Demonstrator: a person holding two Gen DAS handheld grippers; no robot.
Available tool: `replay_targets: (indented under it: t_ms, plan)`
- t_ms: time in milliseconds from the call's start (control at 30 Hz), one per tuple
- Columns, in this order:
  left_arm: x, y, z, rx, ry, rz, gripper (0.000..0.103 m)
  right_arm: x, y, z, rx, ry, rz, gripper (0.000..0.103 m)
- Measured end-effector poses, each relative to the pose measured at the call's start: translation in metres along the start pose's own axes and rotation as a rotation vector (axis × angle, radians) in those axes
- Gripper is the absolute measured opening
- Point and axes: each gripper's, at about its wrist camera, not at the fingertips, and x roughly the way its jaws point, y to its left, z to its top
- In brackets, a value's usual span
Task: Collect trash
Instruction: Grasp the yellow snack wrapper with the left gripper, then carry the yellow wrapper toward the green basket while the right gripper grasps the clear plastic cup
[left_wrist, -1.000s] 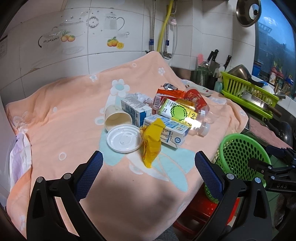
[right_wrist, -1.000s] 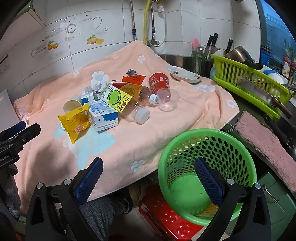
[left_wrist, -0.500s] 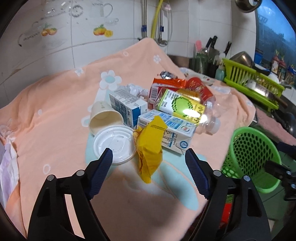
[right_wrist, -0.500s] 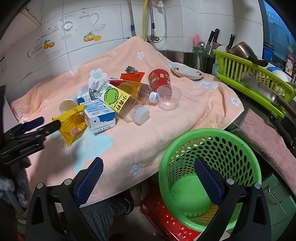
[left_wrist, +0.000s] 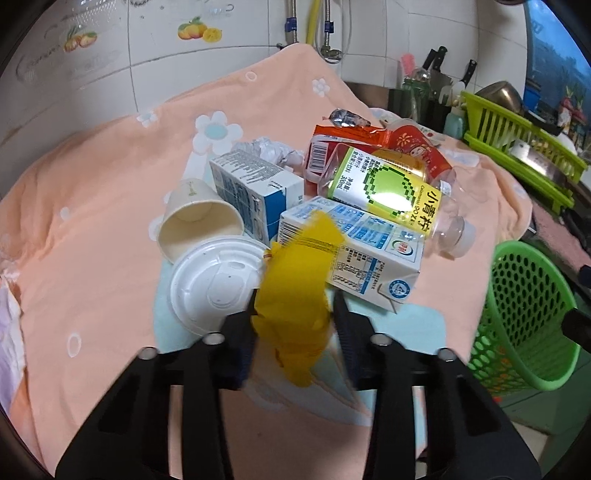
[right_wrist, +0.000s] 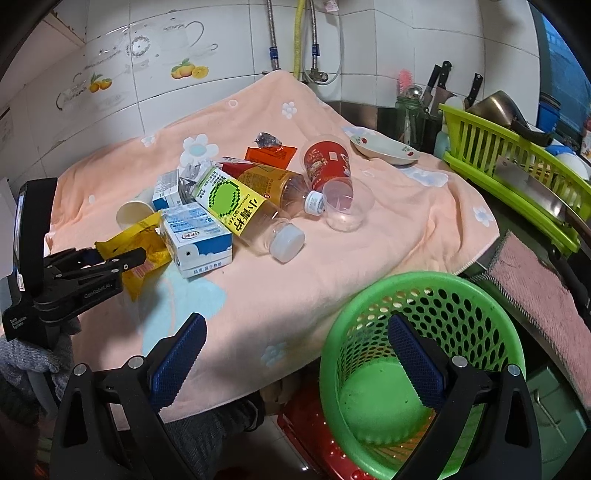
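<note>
Leftmost on the peach flowered towel (left_wrist: 92, 206), a paper cup (left_wrist: 195, 218) lies on its side, mouth toward the camera, with a white plastic lid (left_wrist: 214, 280) touching its rim in front. Just right of the lid, the left gripper (left_wrist: 295, 314) has a yellow snack wrapper (left_wrist: 299, 291) between its jaws, which are closing; whether the pads already press the wrapper is blurred, so I cannot tell if it is gripped. The wrapper leans against a blue-and-white milk carton (left_wrist: 365, 254); a second carton (left_wrist: 255, 192) lies behind, beside the cup. Right of these, a clear bottle with a yellow-green label (left_wrist: 391, 192) lies on its side over an orange packet (left_wrist: 332, 144), with a red printed cup (right_wrist: 327, 162) and a clear plastic cup (right_wrist: 347, 206) beyond. From the right wrist view, the right gripper (right_wrist: 295, 362) hangs with jaws spread wide, nothing between them, above the edge of the towel and the rim of a green perforated basket (right_wrist: 421, 369), which stands below the towel's right edge on something red. Farther right: a small dish (right_wrist: 384, 147), a lime dish rack (right_wrist: 517, 155), a pink cloth (right_wrist: 543, 295).
</note>
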Motion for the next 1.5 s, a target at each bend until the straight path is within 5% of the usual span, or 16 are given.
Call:
replay_targets:
  t_ms: [267,733,1267,1400,1500]
  plan:
    - [-0.011,0.009,-0.001,-0.032,-0.012,-0.005,0.017,0.010,-0.007,0.019,-0.016,-0.006,0.003,0.091]
    - [-0.036,0.028,-0.003,-0.092,-0.022,-0.071,0.017,0.069,-0.042,0.077,-0.016,0.017,-0.022,0.082]
    - [-0.055,0.027,0.006,-0.097,-0.047,-0.167,0.017,0.152,-0.068,0.106,-0.024,0.111,-0.077,0.077]
    - [-0.054,0.020,0.009,-0.087,-0.046,-0.190,0.017,0.161,-0.071,0.106,-0.023,0.128,-0.063,0.062]
    - [-0.053,0.014,0.011,-0.074,-0.043,-0.203,0.017,0.160,-0.072,0.104,-0.009,0.127,-0.053,0.060]
